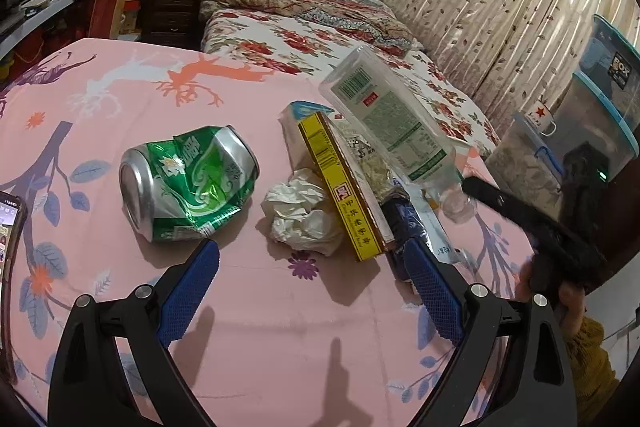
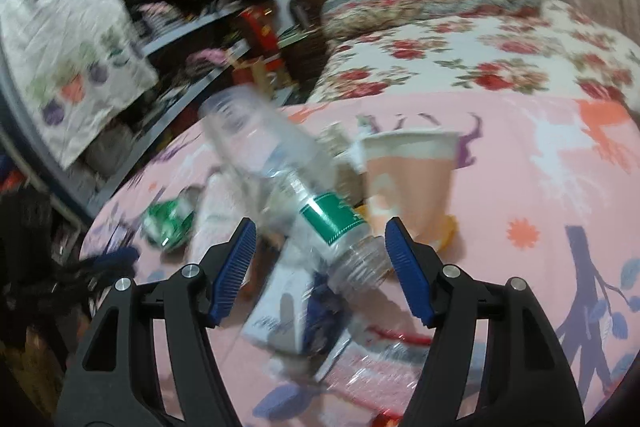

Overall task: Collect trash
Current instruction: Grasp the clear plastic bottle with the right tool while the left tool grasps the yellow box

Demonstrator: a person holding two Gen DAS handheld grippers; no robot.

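Right wrist view is blurred, but the main things are readable. Under everything is the pink printed sheet (image 2: 520,187). The plastic bottle (image 2: 280,171) is the biggest piece of trash. Its long axis runs from near me to far and to the left. The open neck points toward me and the base points away, raised higher than the neck. The neck end sits between the fingers of my right gripper (image 2: 320,223), nearer to the right one. The jaws stand about half apart, and I see a gap between each pad and the bottle, so nothing is gripped. A paper cup (image 2: 408,179) stands mouth up just beyond the tip of the right finger.

In the left wrist view the same bottle (image 1: 392,119) leans over the pile, ahead and to the right of my left gripper (image 1: 312,245), with the neck low and the base high. This gripper is wide open and empty. The crushed green can (image 1: 188,183) lies on its side just beyond the left finger. Its long axis goes across, with one end turned to the left. A yellow box (image 1: 344,195) stands on edge ahead of the right finger, its length pointing away from me. The crumpled tissue (image 1: 300,211) lies straight ahead, between the can and the box.
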